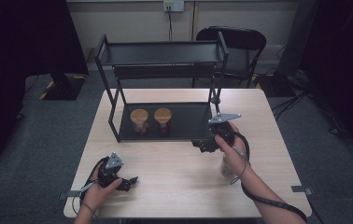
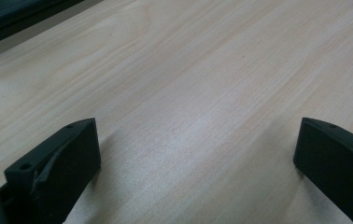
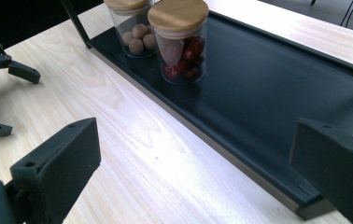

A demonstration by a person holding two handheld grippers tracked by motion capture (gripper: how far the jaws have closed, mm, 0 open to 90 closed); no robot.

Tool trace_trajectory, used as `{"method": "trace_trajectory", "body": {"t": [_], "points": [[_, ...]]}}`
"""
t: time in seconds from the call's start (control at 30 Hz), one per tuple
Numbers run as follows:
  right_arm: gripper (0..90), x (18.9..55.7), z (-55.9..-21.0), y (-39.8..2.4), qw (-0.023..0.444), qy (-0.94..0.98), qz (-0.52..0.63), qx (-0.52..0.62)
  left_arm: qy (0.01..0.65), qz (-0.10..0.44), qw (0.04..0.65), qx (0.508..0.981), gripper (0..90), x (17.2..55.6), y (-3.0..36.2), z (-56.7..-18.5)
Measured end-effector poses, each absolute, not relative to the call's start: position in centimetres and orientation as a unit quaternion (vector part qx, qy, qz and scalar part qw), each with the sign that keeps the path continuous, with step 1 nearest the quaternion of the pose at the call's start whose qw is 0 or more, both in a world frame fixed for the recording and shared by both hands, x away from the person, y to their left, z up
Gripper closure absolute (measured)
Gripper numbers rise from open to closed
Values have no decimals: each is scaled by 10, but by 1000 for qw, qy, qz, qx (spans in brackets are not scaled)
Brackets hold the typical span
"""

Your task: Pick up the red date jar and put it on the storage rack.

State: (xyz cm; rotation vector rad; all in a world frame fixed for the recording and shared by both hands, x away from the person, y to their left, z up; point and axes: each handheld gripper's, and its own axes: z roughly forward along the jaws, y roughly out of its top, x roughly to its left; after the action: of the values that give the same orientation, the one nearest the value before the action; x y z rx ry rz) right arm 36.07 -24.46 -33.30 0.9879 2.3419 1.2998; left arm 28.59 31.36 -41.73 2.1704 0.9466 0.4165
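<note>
Two glass jars with wooden lids stand side by side on the lower shelf (image 1: 188, 122) of a black rack. One holds brown balls (image 1: 139, 120) (image 3: 136, 28), the other dark red fruit (image 1: 163, 118) (image 3: 182, 49). My right gripper (image 1: 202, 145) (image 3: 193, 140) hovers open at the shelf's front edge, to the right of the jars, with nothing between its jaws. My left gripper (image 1: 130, 183) (image 2: 195, 140) rests open low over bare wood near the table's front left corner, also holding nothing.
The rack's upper shelf (image 1: 160, 52) overhangs the lower one (image 3: 268, 93). A pale glassy object (image 1: 225, 167) sits by my right wrist, partly hidden. A black chair (image 1: 240, 46) stands behind the wooden table (image 1: 174, 177). The left gripper (image 3: 6, 70) appears at the far left of the right gripper view.
</note>
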Motion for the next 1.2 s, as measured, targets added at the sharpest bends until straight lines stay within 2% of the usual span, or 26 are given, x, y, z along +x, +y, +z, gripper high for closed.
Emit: {"method": "trace_trajectory", "body": {"t": [1.2], "points": [[12, 328, -352, -299, 150, 805, 447, 360, 367, 162, 360, 842, 2, 286, 314, -417]]}}
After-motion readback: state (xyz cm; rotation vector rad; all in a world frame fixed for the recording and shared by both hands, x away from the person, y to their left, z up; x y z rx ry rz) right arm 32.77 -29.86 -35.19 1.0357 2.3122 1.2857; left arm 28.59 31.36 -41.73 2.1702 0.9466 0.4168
